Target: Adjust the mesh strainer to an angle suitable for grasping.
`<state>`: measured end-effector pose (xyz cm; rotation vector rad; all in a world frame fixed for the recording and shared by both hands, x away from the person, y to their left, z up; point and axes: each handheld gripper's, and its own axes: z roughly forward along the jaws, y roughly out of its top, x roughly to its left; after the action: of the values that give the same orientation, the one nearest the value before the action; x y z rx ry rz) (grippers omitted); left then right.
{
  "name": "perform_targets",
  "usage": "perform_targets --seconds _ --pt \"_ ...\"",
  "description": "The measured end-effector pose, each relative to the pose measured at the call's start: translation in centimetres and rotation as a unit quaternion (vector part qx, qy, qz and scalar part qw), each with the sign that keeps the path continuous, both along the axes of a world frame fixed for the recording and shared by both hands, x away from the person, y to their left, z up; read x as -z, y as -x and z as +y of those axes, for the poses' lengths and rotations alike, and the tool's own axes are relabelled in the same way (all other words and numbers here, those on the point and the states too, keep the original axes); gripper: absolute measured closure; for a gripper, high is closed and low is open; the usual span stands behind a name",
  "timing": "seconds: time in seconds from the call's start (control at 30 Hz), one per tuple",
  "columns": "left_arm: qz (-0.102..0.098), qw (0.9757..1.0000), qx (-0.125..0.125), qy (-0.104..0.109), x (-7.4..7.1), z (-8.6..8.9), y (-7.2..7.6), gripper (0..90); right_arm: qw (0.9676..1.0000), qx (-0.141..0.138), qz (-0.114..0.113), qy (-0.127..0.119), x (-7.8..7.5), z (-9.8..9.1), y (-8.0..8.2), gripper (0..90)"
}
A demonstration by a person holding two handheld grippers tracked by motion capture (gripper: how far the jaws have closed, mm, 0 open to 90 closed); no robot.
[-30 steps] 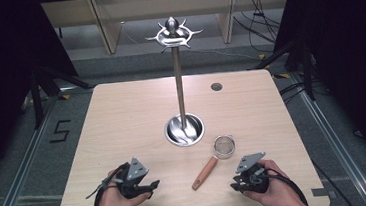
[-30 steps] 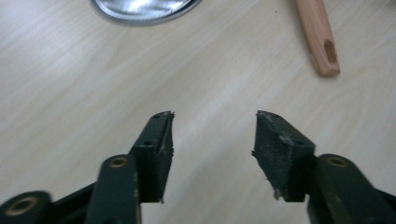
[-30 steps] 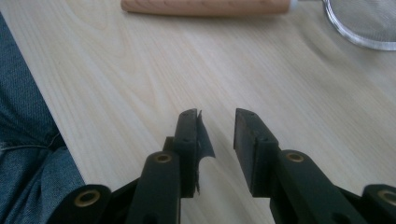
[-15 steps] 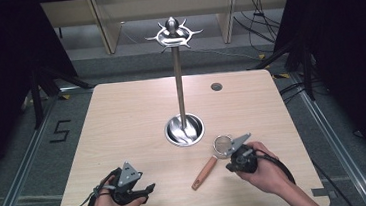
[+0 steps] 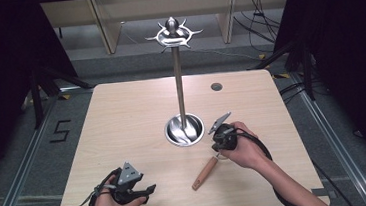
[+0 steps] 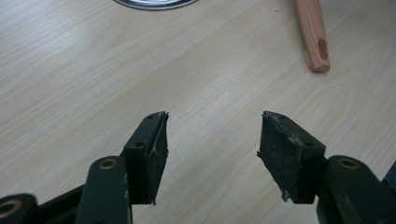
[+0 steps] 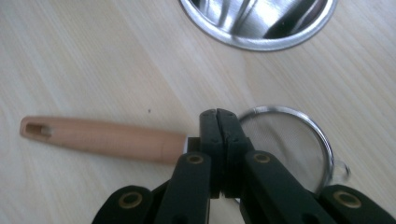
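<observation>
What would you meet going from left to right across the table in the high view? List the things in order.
Left gripper → wooden strainer handle → right gripper. The stand's base overlaps these, so it is left out.

A light wooden table [image 5: 122,118] stood on a grey floor. Near its centre rose a tall polished metal stand [image 5: 179,83] with a round dish-shaped base and a crown of short hooks at the top. A small dark round inset [image 5: 216,86] lay in the tabletop toward the far right. The right gripper [image 5: 218,146], held in the person's right hand [image 5: 245,150], was just right of the stand's base, above the head end of a small strainer with a light wooden handle [image 5: 204,173]; the handle lay slanting toward the near edge. The state of its jaws could not be made out. The left gripper [image 5: 146,191] was at the near left edge, its jaws parted, well apart from the strainer.
</observation>
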<state>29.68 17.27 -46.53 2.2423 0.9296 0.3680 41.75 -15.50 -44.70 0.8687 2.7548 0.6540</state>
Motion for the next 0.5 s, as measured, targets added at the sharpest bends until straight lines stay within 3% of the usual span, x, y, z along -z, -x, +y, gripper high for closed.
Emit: perform_targets --seconds 0.13,0.17,0.23,0.33,0.4,0.43,0.5 --pt "0.001 1.0 0.0 0.005 0.1 -0.2 0.0 40.8 0.9999 -0.006 0.007 0.005 0.7 1.1 -0.7 90.0" --pt "0.007 0.9997 -0.013 0.017 0.3 -0.4 0.1 40.8 0.9998 -0.009 0.012 0.009 0.8 1.3 -0.9 90.0" --pt "0.003 1.0 0.001 0.006 0.1 -0.3 0.0 40.8 0.9994 -0.014 0.013 0.028 1.2 2.1 -1.4 90.0" --pt "0.003 1.0 0.003 0.005 0.1 -0.4 0.0 40.7 0.9986 -0.017 0.019 0.047 1.6 3.3 -2.2 90.0" --pt "0.005 0.9997 -0.011 0.02 0.3 -0.7 0.1 40.7 0.9979 -0.014 0.026 0.057 1.8 4.1 -2.6 90.0" --pt "0.009 0.9999 -0.003 0.014 0.2 -0.6 0.1 40.7 0.9973 -0.018 0.025 0.066 1.9 4.4 -2.8 90.0" --pt "0.001 0.9999 -0.004 0.013 0.3 -0.6 0.1 40.6 0.9956 -0.002 0.024 0.091 2.1 4.9 -2.9 90.0"
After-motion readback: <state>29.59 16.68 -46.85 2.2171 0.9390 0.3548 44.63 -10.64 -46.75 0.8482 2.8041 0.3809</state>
